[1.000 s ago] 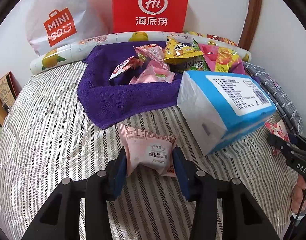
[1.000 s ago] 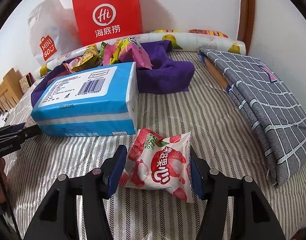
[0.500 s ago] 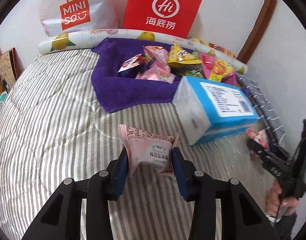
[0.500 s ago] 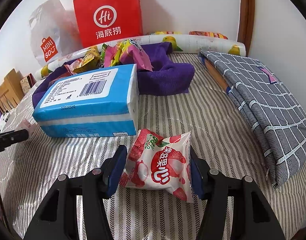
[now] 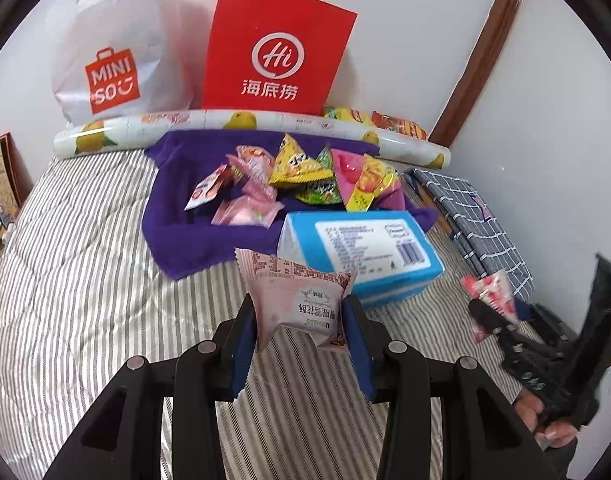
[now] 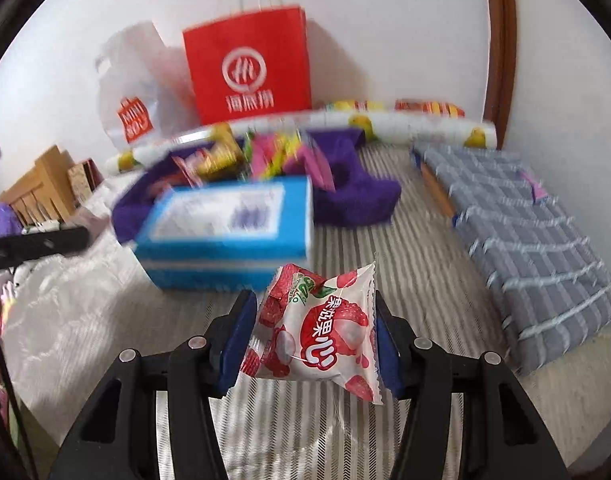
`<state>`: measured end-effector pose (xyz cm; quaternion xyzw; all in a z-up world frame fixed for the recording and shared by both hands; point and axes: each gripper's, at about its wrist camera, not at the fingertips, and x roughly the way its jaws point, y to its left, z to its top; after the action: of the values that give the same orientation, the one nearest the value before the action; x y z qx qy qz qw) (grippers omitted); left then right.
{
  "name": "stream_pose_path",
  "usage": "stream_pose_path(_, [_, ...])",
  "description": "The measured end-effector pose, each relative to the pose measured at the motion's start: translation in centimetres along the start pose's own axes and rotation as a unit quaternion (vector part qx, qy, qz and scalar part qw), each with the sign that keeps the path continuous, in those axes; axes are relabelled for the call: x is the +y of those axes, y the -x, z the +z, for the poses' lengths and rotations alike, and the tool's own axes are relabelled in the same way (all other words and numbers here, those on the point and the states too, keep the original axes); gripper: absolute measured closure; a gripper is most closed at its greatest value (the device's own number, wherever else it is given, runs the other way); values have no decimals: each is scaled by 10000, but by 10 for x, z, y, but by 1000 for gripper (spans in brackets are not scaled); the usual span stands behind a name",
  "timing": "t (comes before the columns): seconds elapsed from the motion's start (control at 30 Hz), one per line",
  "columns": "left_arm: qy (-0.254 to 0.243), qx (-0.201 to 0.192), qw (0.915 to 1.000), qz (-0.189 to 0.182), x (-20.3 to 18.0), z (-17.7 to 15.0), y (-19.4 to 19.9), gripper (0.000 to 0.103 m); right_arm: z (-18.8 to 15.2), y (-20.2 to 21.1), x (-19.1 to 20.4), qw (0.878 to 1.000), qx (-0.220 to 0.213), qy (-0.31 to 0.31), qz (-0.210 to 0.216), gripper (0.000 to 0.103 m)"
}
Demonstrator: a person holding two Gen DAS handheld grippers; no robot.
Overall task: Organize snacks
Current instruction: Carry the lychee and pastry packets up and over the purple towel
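Each gripper was clamped on a packet, the left gripper (image 5: 301,320) on a pink snack (image 5: 299,300), the right gripper (image 6: 311,340) on a lychee packet (image 6: 321,332), with the snack pile (image 5: 297,176) on the purple towel (image 5: 185,236) lying ahead beyond the blue tissue pack (image 5: 361,248), nearer the left.

Striped bed (image 5: 85,280) fills frame | purple towel (image 5: 193,236) at centre | blue tissue pack (image 5: 361,252) right of centre, touching towel | fruit-print roll (image 5: 209,122) across top edge | grey checked folded cloth (image 5: 477,220) at right | bags against wall, upper left.

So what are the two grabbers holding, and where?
Left gripper pinches the pink snack packet by its sides; right gripper squeezes the lychee packet by its sides.
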<state>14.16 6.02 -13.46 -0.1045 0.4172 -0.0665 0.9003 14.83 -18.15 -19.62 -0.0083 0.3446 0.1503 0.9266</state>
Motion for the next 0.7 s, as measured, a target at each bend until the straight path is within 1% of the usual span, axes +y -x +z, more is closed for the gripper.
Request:
stream_pose_path(0.17, [101,-132,9998,-97,-2,17,4,63,34,25,8,9992,-355,147,65,48])
stream_pose_path(0.33, [89,-269,9996,-44,-1,42,8,63,70,30,14,9982,-529,263,27,48])
stream_pose_path(0.47, [-10,-341,9994,91,-2,61,4,63,96,19,16,9978,-621,239,32,48])
stream_pose_path(0.53, [-27,-360,9992,153,0,70,-1,63,108,6,18,9980,-597,201,88,48])
stream_pose_path(0.7, [101,-422,9990,89,9,90,-16,63,129,-19,27,9982,-514,116,274,48])
